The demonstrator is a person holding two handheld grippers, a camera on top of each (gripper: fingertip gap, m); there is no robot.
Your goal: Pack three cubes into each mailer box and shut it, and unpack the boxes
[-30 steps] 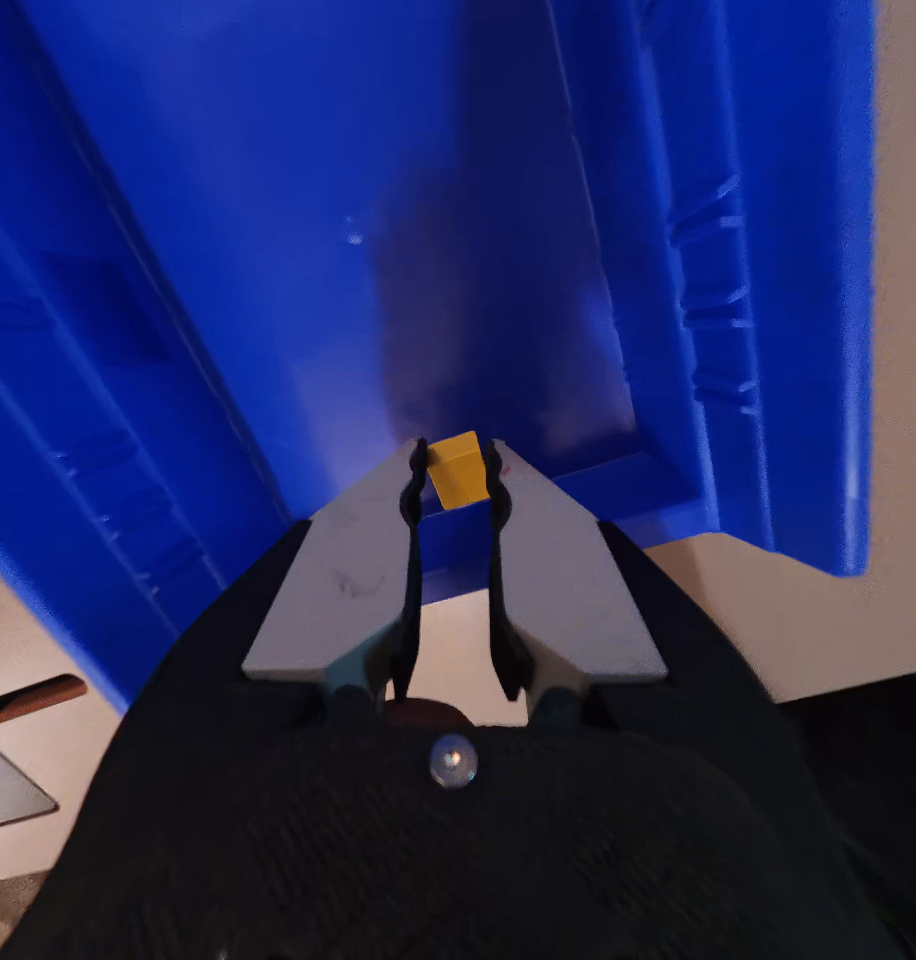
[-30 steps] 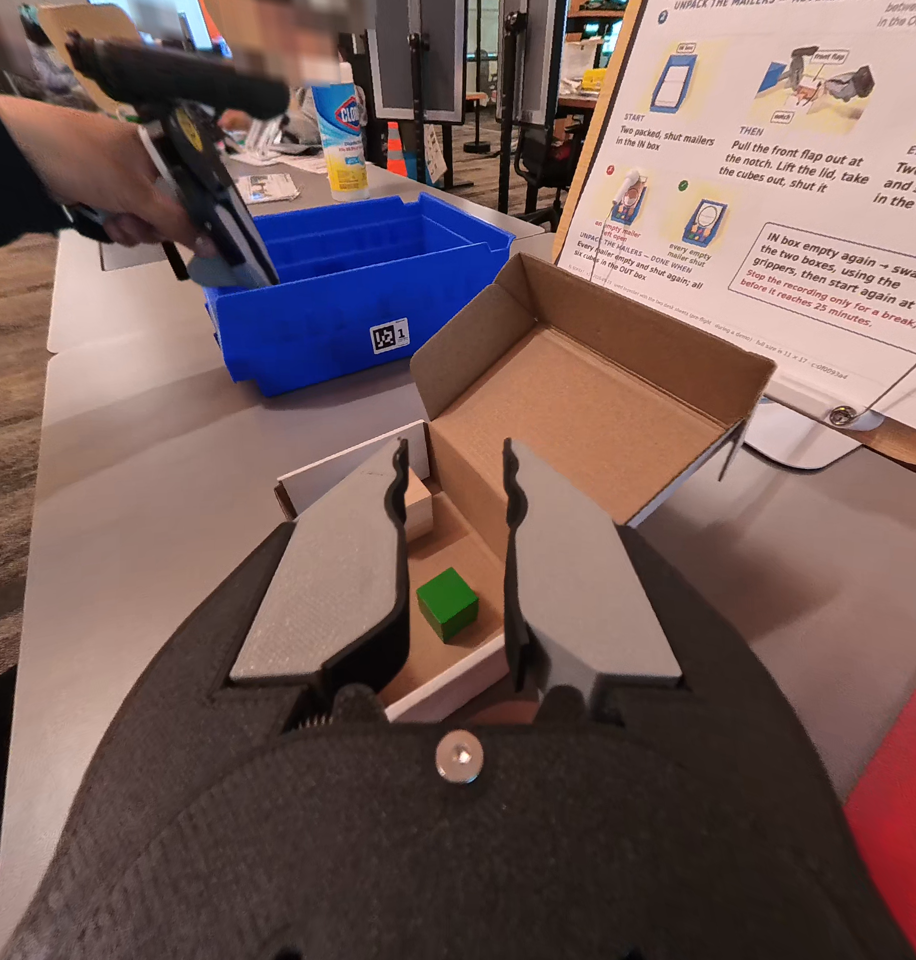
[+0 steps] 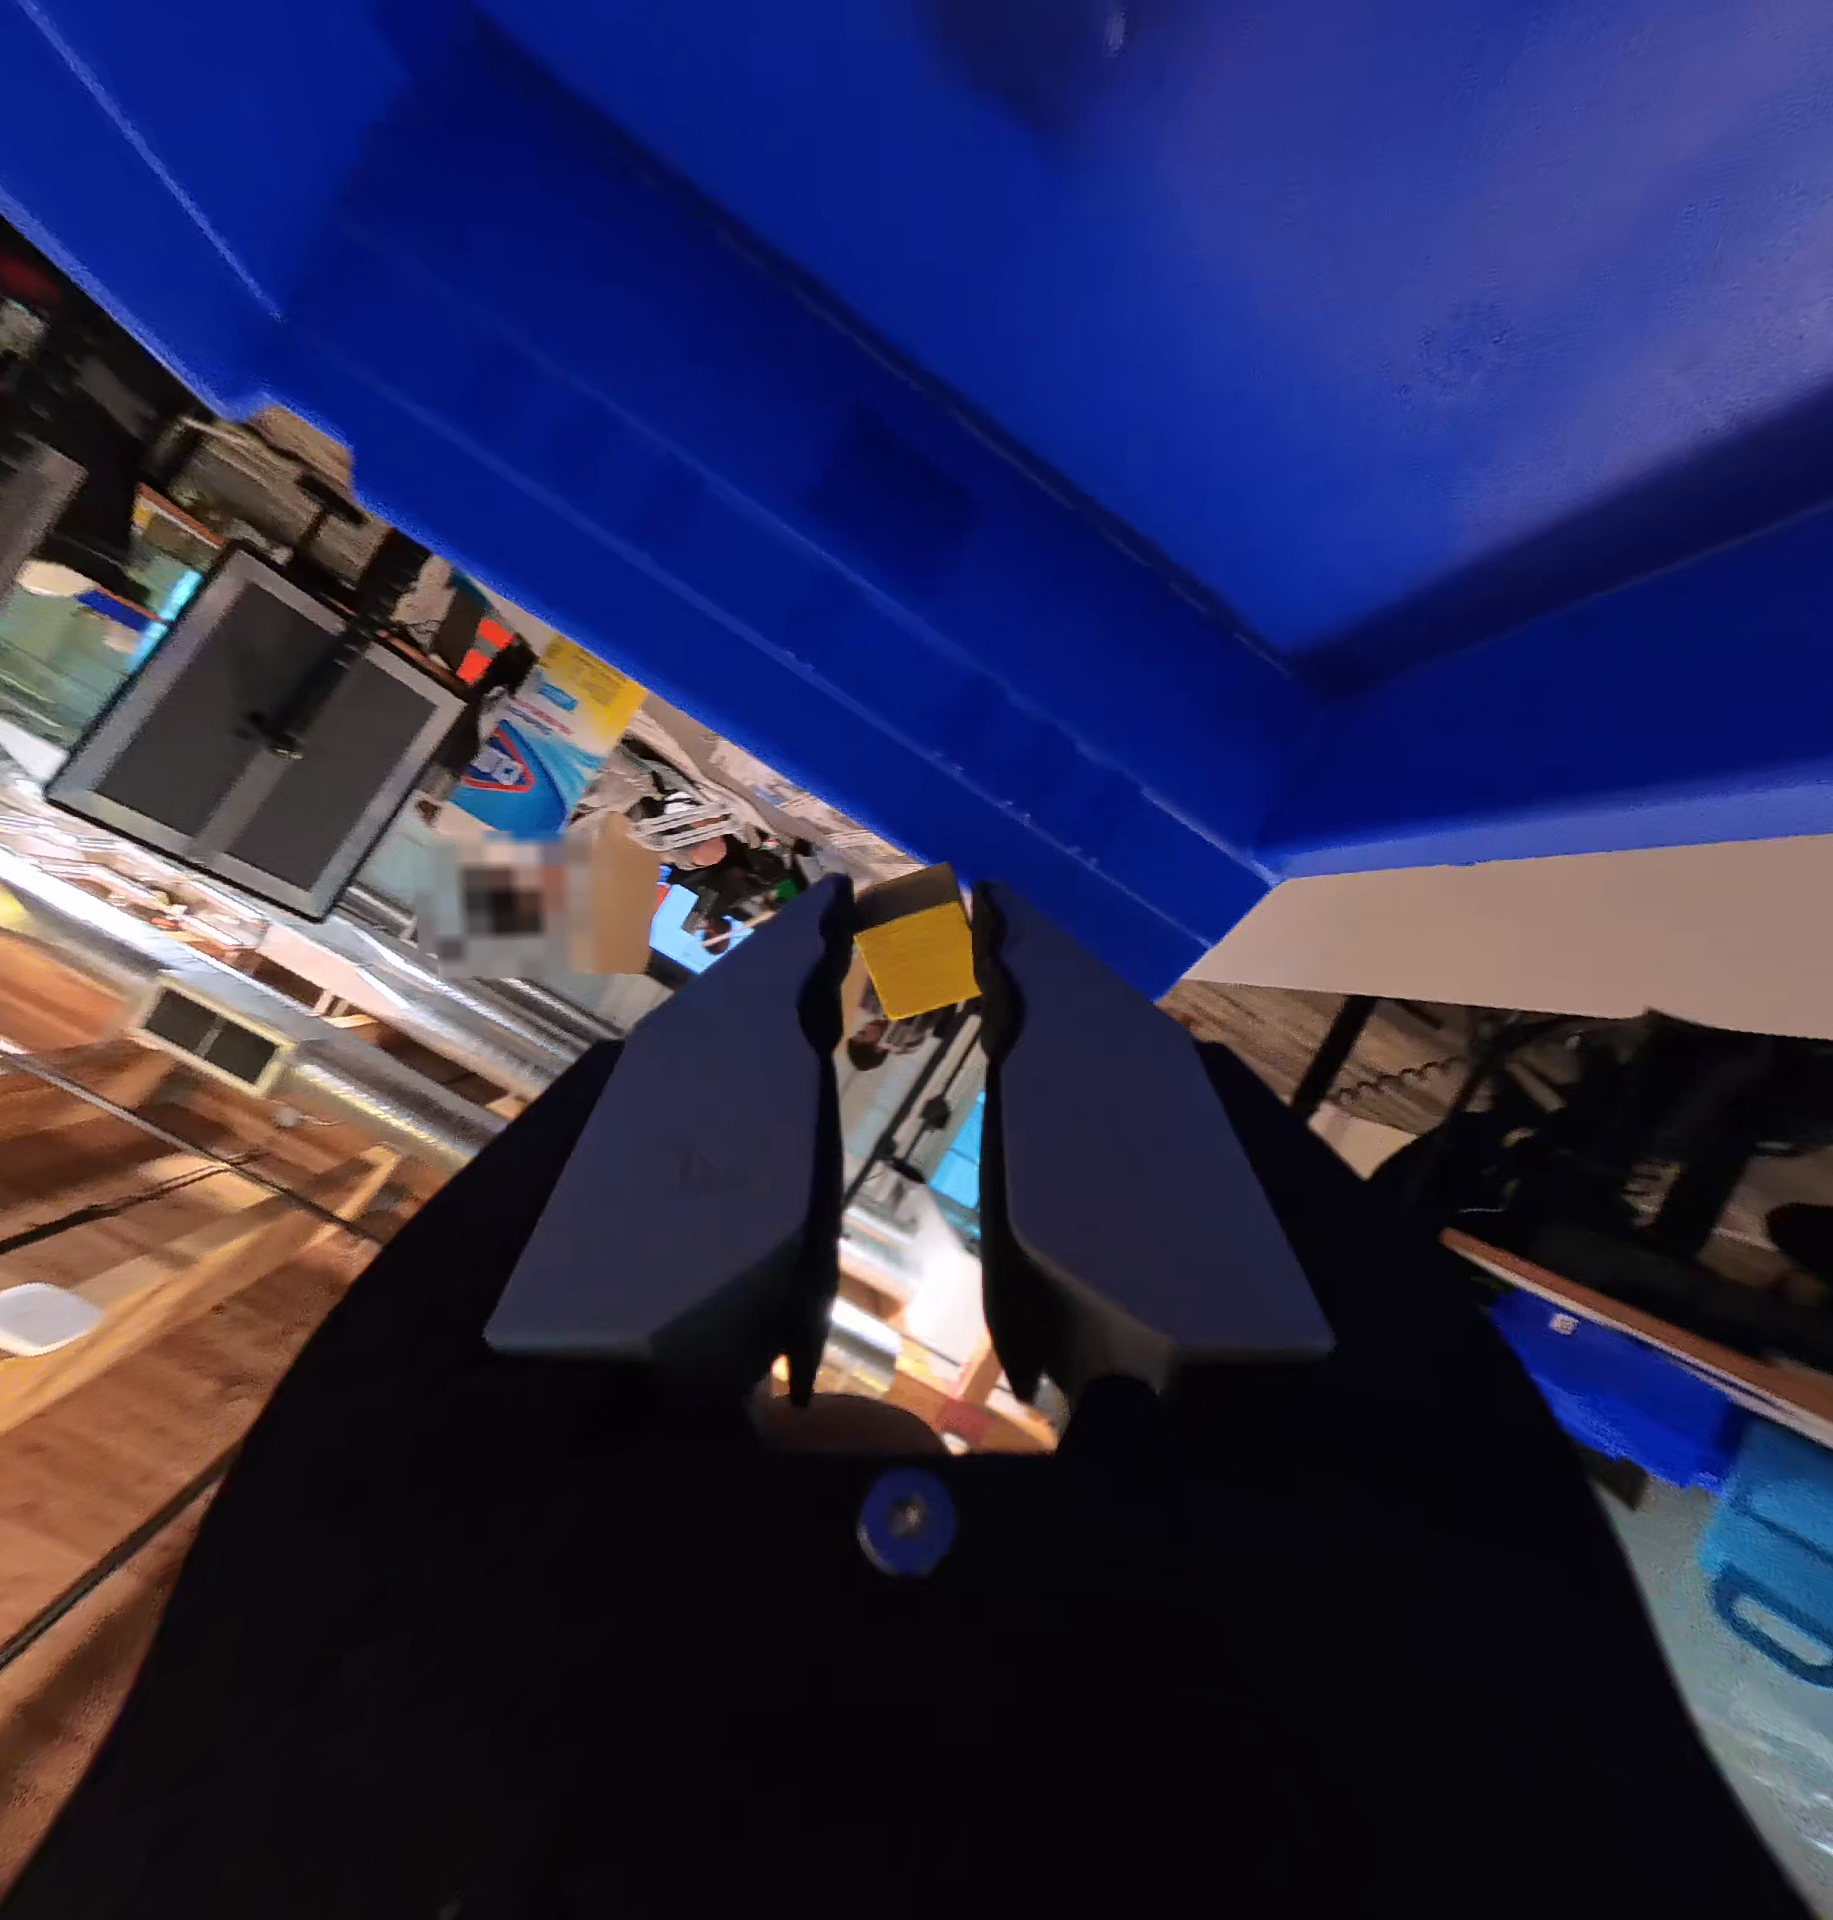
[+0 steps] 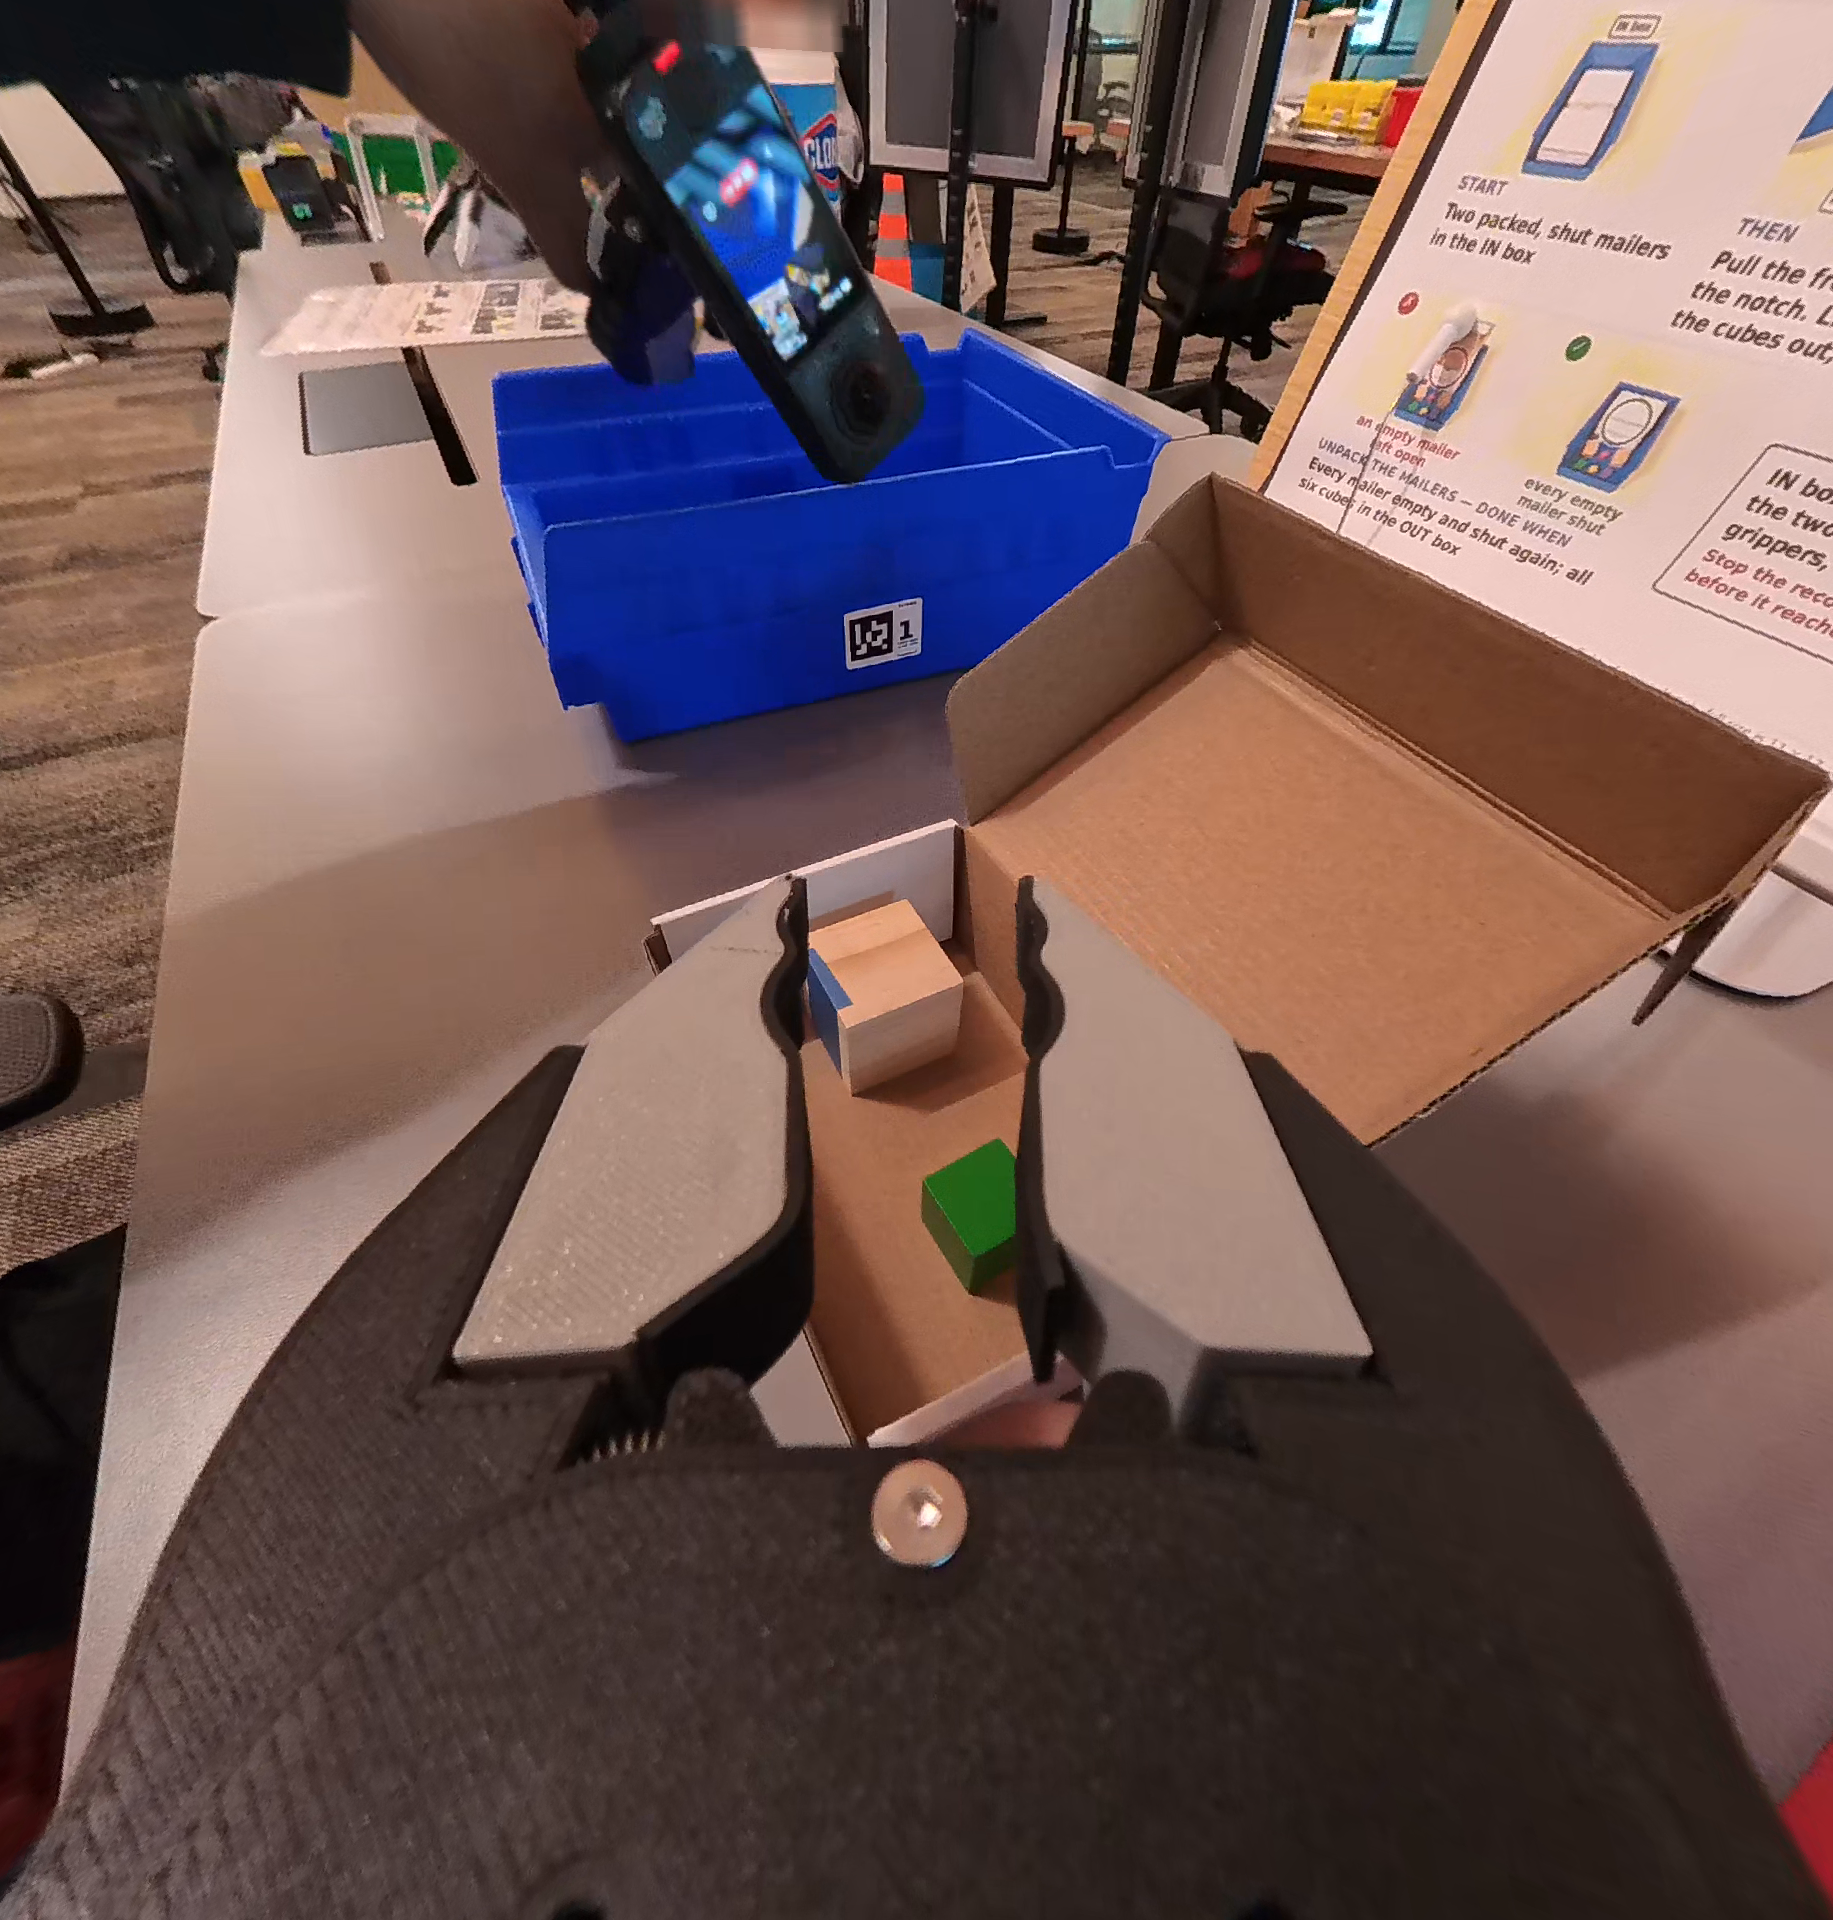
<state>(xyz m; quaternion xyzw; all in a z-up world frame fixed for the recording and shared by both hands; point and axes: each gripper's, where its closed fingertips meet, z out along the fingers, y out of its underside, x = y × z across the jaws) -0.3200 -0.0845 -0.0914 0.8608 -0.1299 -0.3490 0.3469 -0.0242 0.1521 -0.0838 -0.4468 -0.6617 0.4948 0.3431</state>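
Yellow cube clamped at the bin; open mailer under our right tongs.

Only the left wrist view shows our left tongs (image 3: pixel 912 940) clamped on the small yellow cube (image 3: pixel 917 961) beside the blue plastic bin (image 3: pixel 1099 416). Only the right wrist view shows our right tongs (image 4: pixel 907 961) spread apart above the open cardboard mailer box (image 4: pixel 1307 831) on the grey table (image 4: pixel 372 831), a green cube (image 4: pixel 969 1210) and a plain wooden block (image 4: pixel 891 992) lying inside.

Two cubes (image 4: pixel 896 1003) lie in the open mailer box (image 4: pixel 1307 831), the bin (image 4: pixel 787 582) behind it.
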